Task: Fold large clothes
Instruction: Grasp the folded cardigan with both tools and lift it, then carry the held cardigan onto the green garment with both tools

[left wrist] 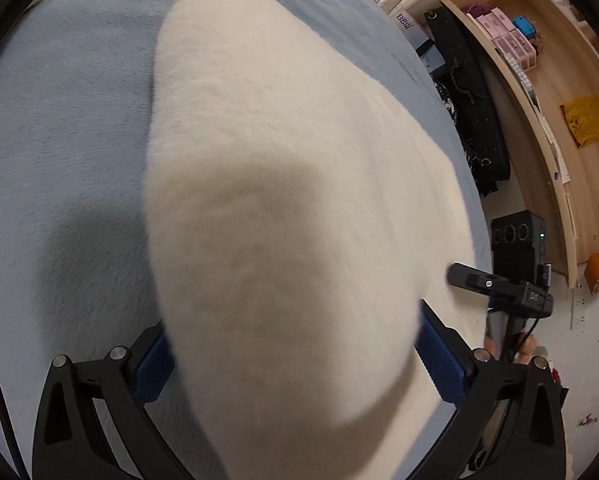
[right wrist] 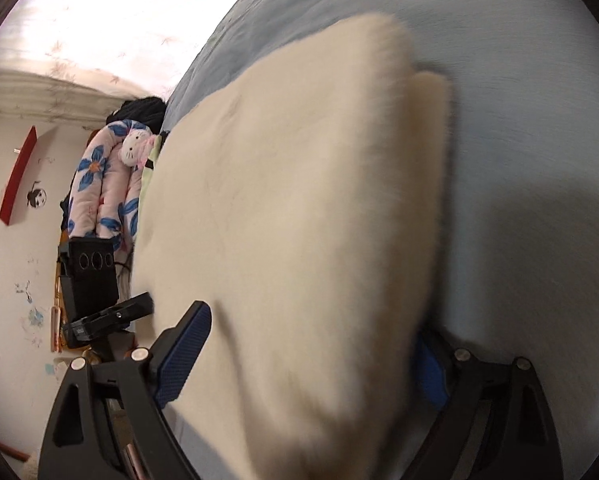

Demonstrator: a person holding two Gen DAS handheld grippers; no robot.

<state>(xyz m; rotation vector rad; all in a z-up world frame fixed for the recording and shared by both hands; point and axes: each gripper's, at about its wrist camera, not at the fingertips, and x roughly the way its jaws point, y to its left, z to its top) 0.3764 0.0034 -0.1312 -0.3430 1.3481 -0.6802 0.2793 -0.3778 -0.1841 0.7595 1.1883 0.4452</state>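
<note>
At the bottom of both views I see my left gripper [left wrist: 291, 356] and right gripper [right wrist: 311, 360] spread wide, blue pads flanking but not pinching the cream fleece garment [left wrist: 283, 184], which fills mid-frame on the pale blue bedspread [left wrist: 59, 120]. Beyond, at right in the left view, a wooden shelf [left wrist: 555, 128]; at left in the right view, a flowered quilt [right wrist: 103, 184] and white wall [right wrist: 15, 272].

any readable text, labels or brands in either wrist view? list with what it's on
White lettering on the dark box beside the bed: stylised, not surely readable.
Marking on the right gripper body, left wrist view: too blurred.
Pink boxes on the shelf: print too small.
Right wrist view: no text.
</note>
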